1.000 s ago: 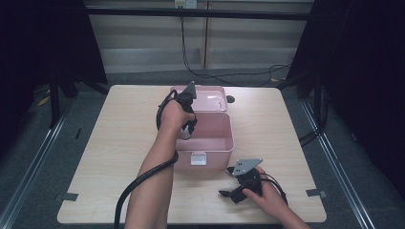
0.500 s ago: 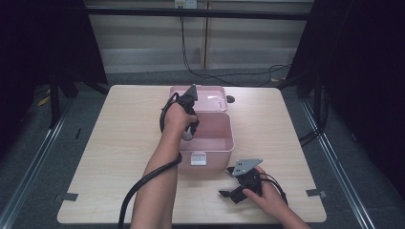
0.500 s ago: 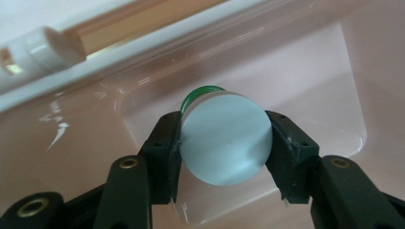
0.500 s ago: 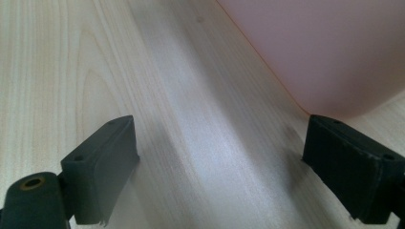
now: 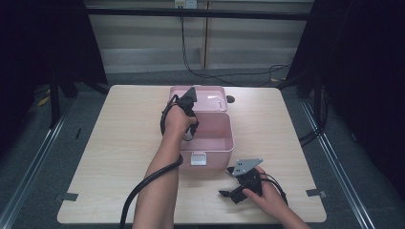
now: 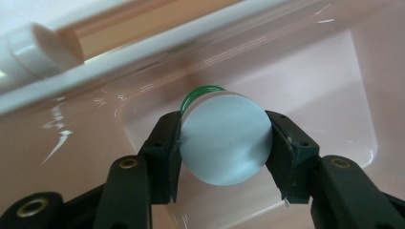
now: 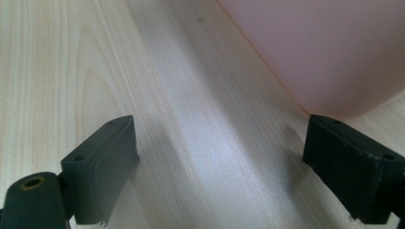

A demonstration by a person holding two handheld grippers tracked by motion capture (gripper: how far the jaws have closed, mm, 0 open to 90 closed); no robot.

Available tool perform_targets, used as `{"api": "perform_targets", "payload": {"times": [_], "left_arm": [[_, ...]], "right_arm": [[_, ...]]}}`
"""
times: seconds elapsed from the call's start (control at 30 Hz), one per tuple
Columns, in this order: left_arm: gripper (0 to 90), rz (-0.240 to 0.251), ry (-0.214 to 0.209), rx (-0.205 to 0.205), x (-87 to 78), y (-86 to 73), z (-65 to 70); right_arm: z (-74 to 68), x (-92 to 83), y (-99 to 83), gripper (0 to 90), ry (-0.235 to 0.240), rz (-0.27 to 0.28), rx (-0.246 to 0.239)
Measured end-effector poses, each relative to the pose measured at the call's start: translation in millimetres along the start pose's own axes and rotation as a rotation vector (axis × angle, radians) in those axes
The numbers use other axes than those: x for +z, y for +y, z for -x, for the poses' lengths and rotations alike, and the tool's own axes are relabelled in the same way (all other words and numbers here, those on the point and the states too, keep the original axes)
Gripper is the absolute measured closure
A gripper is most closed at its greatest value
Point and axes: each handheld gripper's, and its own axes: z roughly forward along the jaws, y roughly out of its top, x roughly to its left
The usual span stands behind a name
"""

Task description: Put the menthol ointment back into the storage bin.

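A pink box (image 5: 224, 143) with its lid (image 5: 210, 98) folded back stands mid-table. My left gripper (image 5: 190, 134) reaches down into the box and is shut on a small white bottle (image 6: 224, 138) with a green cap; the bottle's round base faces the left gripper view, above the box's pink floor (image 6: 334, 86). My right gripper (image 5: 229, 187) rests on the table near the front edge, right of the box's front corner, open with bare wood between its fingers (image 7: 102, 167). The box's pink wall (image 7: 325, 52) shows ahead of it.
A white latch (image 5: 198, 158) sits on the box's front wall. Cables trail from both grippers toward the table's front. A small dark object (image 5: 230, 99) lies behind the lid. Dark frames stand at both sides of the table.
My left gripper has sunk a little lower into the box with the bottle. The right gripper has stayed put.
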Motion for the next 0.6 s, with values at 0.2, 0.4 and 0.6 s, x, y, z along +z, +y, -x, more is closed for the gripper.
{"api": "perform_targets", "payload": {"times": [0.2,0.4,0.6], "left_arm": [[50.0,0.011,0.005,0.001,3.0,-0.7,0.0],[49.9,0.019,0.007,0.002,6.6,0.0,1.4],[49.9,0.022,0.010,-0.001,8.4,0.8,2.6]], "right_arm": [[0.0,0.0,0.0,10.7,0.000,0.000,0.000],[0.0,0.0,0.0,10.7,0.000,0.000,0.000],[0.0,0.0,0.0,10.7,0.000,0.000,0.000]]}}
